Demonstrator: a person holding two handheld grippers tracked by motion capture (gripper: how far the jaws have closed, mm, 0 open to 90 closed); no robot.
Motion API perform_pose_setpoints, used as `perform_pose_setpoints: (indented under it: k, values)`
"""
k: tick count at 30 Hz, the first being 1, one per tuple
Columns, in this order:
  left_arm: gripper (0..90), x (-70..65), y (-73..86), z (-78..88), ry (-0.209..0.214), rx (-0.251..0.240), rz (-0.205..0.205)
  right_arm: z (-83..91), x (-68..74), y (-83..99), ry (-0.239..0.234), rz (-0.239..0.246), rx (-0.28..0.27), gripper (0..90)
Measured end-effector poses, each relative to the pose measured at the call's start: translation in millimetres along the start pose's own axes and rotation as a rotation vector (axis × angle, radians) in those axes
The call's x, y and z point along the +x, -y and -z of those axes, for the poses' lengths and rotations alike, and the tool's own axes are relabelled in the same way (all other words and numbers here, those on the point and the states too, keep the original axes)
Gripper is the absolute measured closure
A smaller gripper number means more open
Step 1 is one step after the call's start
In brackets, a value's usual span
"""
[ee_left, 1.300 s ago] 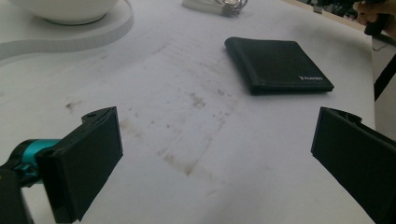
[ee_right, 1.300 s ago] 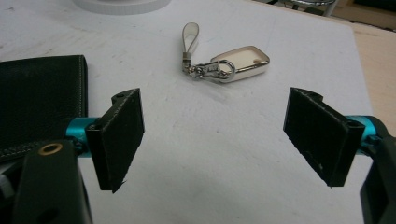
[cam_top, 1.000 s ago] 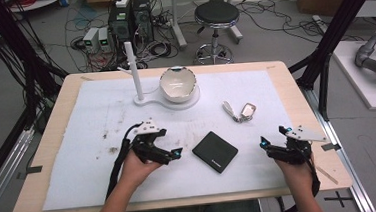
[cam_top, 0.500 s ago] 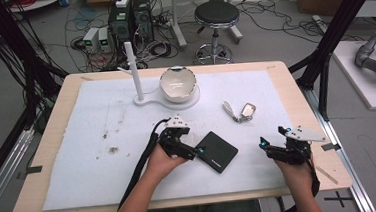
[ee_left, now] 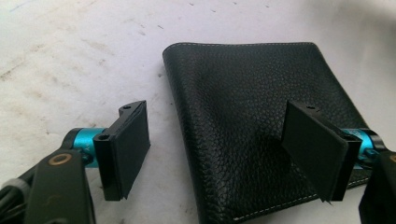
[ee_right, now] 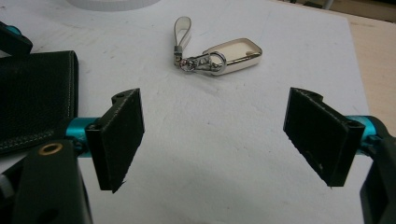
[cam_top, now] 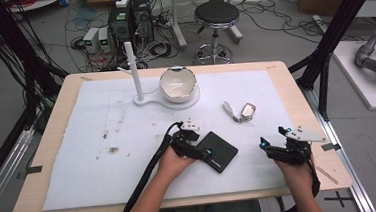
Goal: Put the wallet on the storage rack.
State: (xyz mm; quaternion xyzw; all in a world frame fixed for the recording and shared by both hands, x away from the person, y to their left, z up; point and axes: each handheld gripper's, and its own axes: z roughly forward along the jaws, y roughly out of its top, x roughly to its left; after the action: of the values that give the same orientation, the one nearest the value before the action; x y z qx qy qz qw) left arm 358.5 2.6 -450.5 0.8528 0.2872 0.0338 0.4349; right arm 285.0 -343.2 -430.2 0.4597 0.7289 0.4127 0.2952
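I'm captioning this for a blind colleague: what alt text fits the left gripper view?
A black leather wallet lies on a stained white mat. The left tongs straddle its near edge, one pad over the leather, the other beside it over the mat; their jaws have just been closing, not yet pressing it.

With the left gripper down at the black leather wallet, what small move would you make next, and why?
Probably close the left gripper further on the wallet. Its jaws have just been closing but stand apart: one over the leather, the other outside the near edge on the white mat, neither pad pressing yet. The right gripper waits open.
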Motion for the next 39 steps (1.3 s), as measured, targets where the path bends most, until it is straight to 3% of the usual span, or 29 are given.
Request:
perform_pose_setpoints:
  k: [3, 4, 10, 13, 17, 19, 24, 26, 28, 32, 35, 38, 39]
  values:
    - [28.9, -1.3, 0.4, 0.8, 0.018, -0.002, -0.001, -0.3, 0.4, 0.3, -0.003, -0.003, 0.005, 20.7]
    - [39.3, -2.9, 1.1, 1.5, 0.033, -0.003, 0.006, -0.4, 1.0, -0.1, -0.002, 0.003, 0.003, 20.6]
    - [45.6, -2.2, 3.2, 2.0, 0.037, -0.015, 0.021, 0.0, 3.1, -0.9, -0.006, 0.005, 0.002, 20.6]
    - [47.7, -0.1, 3.7, 2.9, 0.048, -0.017, 0.054, 1.0, 3.1, -0.6, -0.005, 0.007, 0.001, 20.7]
    - [61.2, 7.4, 6.1, 6.4, 0.077, -0.027, 0.084, 3.1, 2.2, 0.0, 0.002, 0.002, -0.001, 20.7]
    - [66.5, 8.4, 6.6, 8.2, 0.078, -0.029, 0.084, 3.4, 2.0, 0.3, 0.001, -0.001, -0.002, 20.7]
    - [77.4, 10.1, 7.9, 12.2, 0.081, -0.043, 0.132, 3.6, 1.8, 0.5, 0.003, 0.003, -0.002, 20.7]
    - [79.4, 10.0, 7.0, 14.8, 0.086, -0.052, 0.123, 3.6, 1.7, 0.5, 0.002, 0.004, -0.002, 20.7]
    - [80.5, 8.8, 3.9, 21.8, 0.104, -0.092, 0.111, 3.4, 1.0, 0.8, 0.002, 0.002, -0.003, 20.7]
    - [81.0, 7.2, -2.0, 33.2, 0.093, -0.126, 0.081, 2.9, 0.3, 1.5, 0.001, -0.001, -0.001, 20.7]
    - [81.2, 7.9, -14.2, 52.7, 0.048, -0.163, 0.031, 2.9, 0.9, 1.1, 0.000, 0.001, -0.001, 20.7]
    - [81.3, 9.7, -21.6, 63.7, 0.022, -0.185, 0.015, 2.9, 2.0, 0.6, -0.001, 0.004, -0.002, 20.7]
    - [81.3, 12.2, -28.9, 74.9, -0.024, -0.201, -0.005, 2.9, 2.3, 0.5, -0.001, 0.006, 0.000, 20.6]
